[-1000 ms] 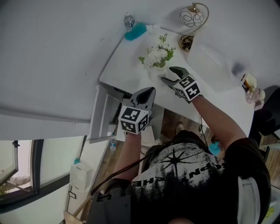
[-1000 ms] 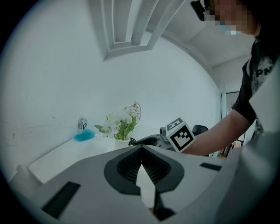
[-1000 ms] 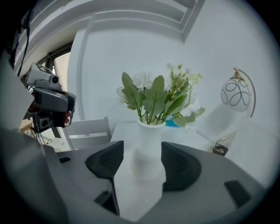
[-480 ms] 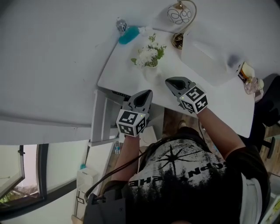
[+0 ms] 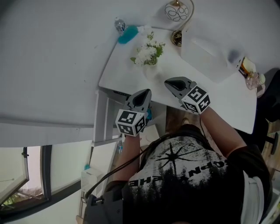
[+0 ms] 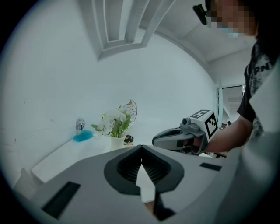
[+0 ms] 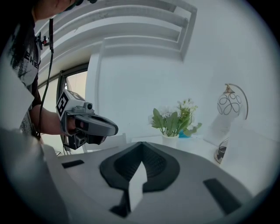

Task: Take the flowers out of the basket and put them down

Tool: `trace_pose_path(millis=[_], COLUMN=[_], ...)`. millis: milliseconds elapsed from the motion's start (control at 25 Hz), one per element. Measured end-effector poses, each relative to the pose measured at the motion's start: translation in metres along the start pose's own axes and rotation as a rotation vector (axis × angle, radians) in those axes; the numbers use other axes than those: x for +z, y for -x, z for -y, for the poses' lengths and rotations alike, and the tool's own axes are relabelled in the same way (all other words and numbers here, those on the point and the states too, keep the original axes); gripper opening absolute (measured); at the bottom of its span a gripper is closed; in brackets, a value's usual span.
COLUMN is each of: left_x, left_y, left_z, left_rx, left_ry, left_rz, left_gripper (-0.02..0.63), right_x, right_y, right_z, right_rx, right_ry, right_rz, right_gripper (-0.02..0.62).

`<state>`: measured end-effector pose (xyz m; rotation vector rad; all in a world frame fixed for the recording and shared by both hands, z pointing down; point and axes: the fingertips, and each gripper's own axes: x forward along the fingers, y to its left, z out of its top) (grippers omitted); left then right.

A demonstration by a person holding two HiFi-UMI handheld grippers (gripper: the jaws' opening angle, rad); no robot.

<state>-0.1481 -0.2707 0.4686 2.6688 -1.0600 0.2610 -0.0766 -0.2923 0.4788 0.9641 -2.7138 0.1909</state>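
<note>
White flowers (image 5: 146,52) with green leaves stand in a small white pot (image 6: 117,142) on the white table (image 5: 127,74), near its back. No basket shows. My right gripper (image 5: 166,82) hovers over the table's front part, short of the pot and a little to its right. It is shut, with nothing between its jaws. My left gripper (image 5: 148,91) hangs at the table's front edge, left of the right one, also shut and empty. From the right gripper view the flowers (image 7: 175,118) stand straight ahead, beyond the jaws (image 7: 142,146).
A teal brush (image 5: 128,35) and a small can (image 5: 119,24) lie at the table's back left corner. A wire ball ornament (image 5: 177,11) stands behind the flowers, a white box (image 5: 210,52) to their right, and small bottles (image 5: 249,72) at the far right.
My right gripper was open right beside the pot; it has since closed on nothing and drawn back towards the table's front. The left gripper has hardly moved.
</note>
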Motion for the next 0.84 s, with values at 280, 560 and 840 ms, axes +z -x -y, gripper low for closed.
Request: trace_pose_path(millis=[280, 560, 840], left_x=[0.001, -0.003, -0.008], left_y=[0.0, 0.003, 0.006], left_z=[0.003, 0.007, 0.012], left_rx=[-0.008, -0.013, -0.021], left_ry=[0.006, 0.014, 0.022], left_rz=[0.01, 0.011, 0.007], left_gripper=[0.011, 0.011, 0.011], right_x=[0.0, -0.004, -0.012], right_y=[-0.001, 0.0, 0.004], right_z=[-0.007, -0.01, -0.016], right_rx=[0.008, -0.001, -0.005], right_ry=[0.01, 0.036, 0.044], right_rz=[-0.009, -0.032, -0.053], right_gripper=[0.015, 0.015, 0.015])
